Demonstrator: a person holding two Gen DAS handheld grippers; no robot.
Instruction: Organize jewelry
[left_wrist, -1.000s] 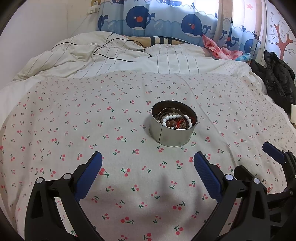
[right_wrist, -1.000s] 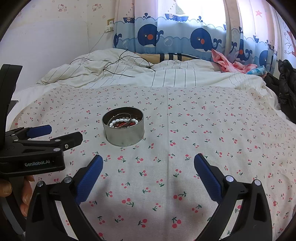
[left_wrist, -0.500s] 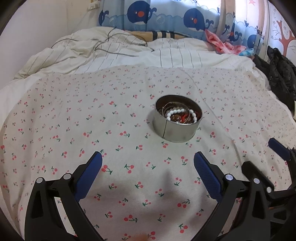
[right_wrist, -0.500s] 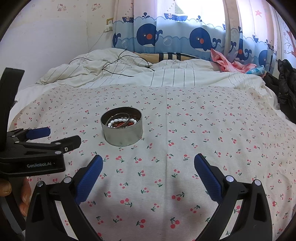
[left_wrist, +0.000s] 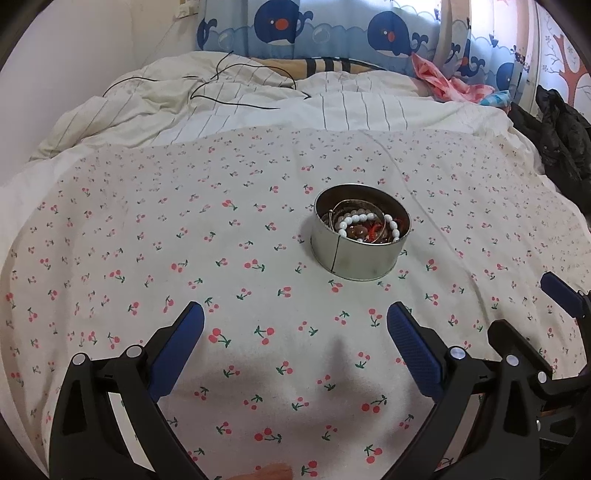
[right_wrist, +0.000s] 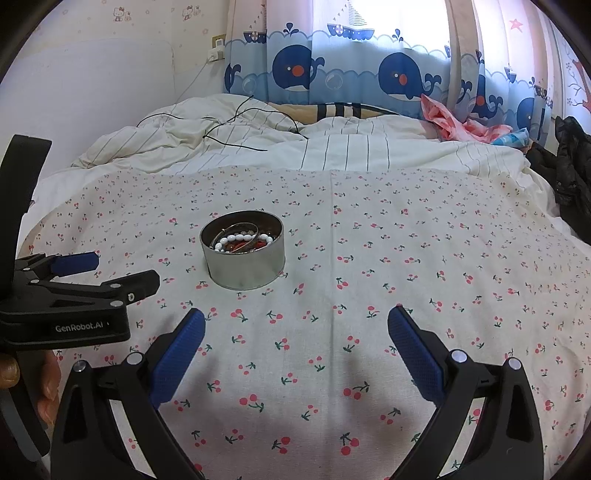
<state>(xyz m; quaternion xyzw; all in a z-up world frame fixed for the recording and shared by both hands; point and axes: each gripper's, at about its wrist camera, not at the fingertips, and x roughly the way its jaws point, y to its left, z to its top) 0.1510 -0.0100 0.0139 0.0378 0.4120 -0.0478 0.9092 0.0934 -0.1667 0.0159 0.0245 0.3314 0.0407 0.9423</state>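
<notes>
Left tool has edged closer to the tin on the bed, jewelry piled inside; both tools gape wide, right tool w/ nothing held.

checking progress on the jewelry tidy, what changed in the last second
The left tool eased closer to the tin, which now sits larger and lower in its view. The right tool barely shifted. Nothing was gripped or released: both tools stay open, and the jewelry stays inside the tin on the cherry-print sheet.
</notes>
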